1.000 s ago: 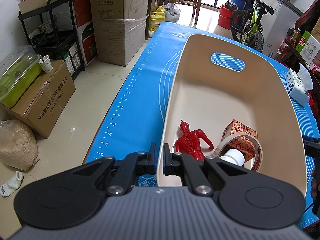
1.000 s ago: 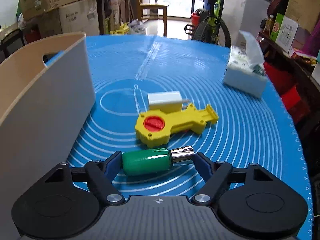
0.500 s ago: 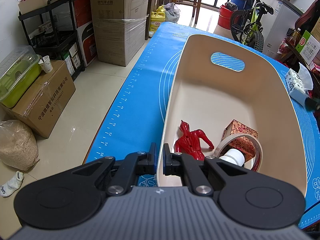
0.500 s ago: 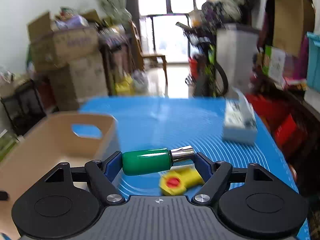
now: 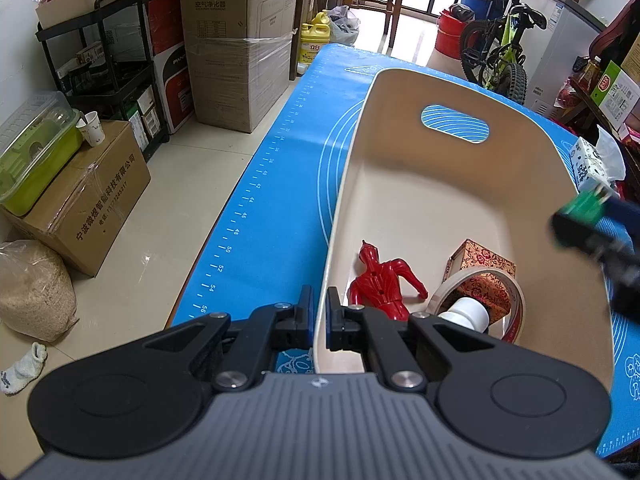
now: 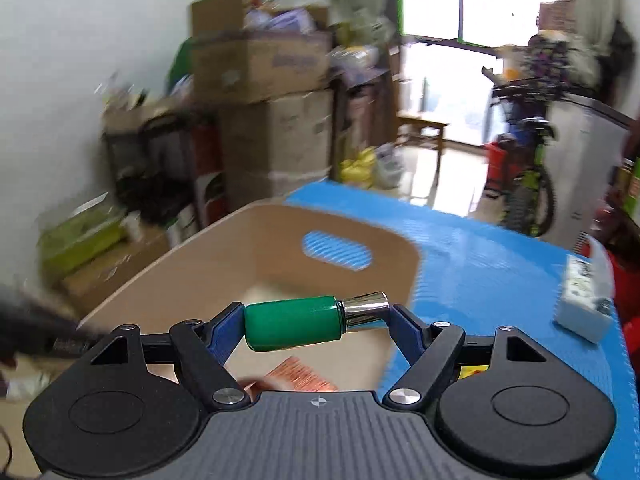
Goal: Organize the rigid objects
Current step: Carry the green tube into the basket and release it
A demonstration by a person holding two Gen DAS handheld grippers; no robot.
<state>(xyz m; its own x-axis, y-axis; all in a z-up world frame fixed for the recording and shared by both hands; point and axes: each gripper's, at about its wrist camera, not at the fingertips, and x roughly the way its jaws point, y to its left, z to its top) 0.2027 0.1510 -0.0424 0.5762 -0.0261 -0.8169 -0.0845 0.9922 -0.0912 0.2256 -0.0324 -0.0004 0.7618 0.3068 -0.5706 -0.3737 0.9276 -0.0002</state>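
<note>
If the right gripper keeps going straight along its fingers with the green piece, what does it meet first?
Most likely the beige bin: the right gripper, shut on the green-handled piece, points over the near rim into the open inside, toward the far wall with the handle slot. The picture is blurred, so depth is uncertain.

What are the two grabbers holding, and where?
Right gripper holds the green-handled tool by its two ends. Left gripper pinches the beige bin by its rim.

We see beige plastic bin with handle slot (image 5: 400, 184) from near rim, left wrist looking down inside; right wrist looks across bin (image 6: 224, 248) from its right; both share bin.
</note>
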